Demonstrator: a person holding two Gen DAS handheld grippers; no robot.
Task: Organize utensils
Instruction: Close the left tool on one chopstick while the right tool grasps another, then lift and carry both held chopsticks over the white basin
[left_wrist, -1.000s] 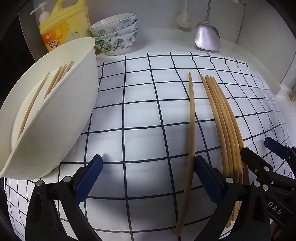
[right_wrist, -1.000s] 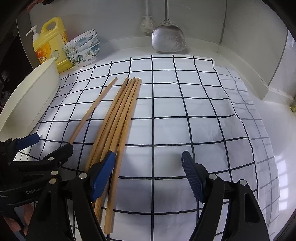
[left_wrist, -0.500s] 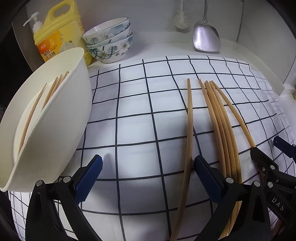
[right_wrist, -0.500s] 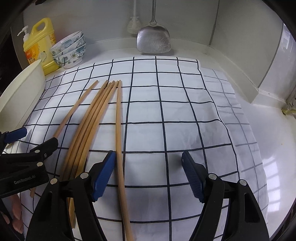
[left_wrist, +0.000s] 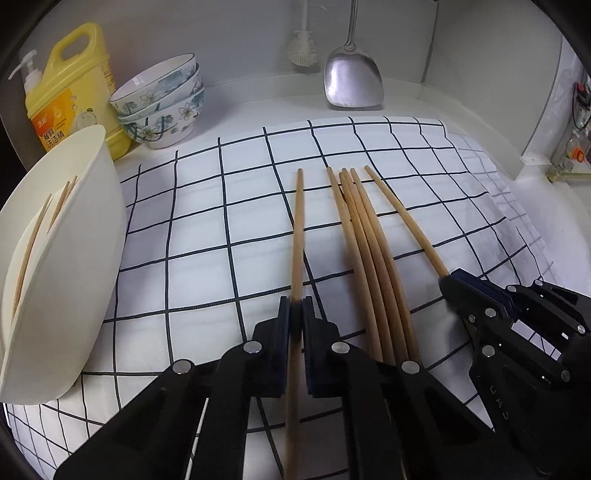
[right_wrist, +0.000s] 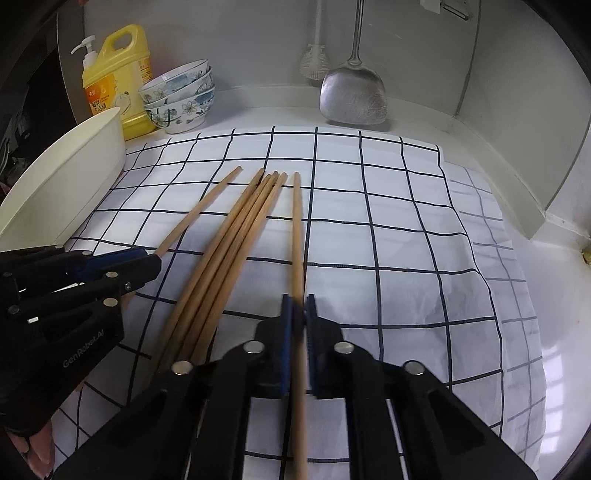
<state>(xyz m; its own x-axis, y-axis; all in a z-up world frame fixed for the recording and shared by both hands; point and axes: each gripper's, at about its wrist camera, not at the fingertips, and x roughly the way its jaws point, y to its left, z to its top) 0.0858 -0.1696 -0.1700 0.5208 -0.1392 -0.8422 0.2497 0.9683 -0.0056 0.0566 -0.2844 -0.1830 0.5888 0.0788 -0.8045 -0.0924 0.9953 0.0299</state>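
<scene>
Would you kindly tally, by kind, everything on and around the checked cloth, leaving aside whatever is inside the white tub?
Chopsticks on the cloth: 6
Floral bowls, stacked: 3
Metal spatula: 1
Yellow detergent bottle: 1
Washing-up brush: 1
White tub: 1
Total: 13
</scene>
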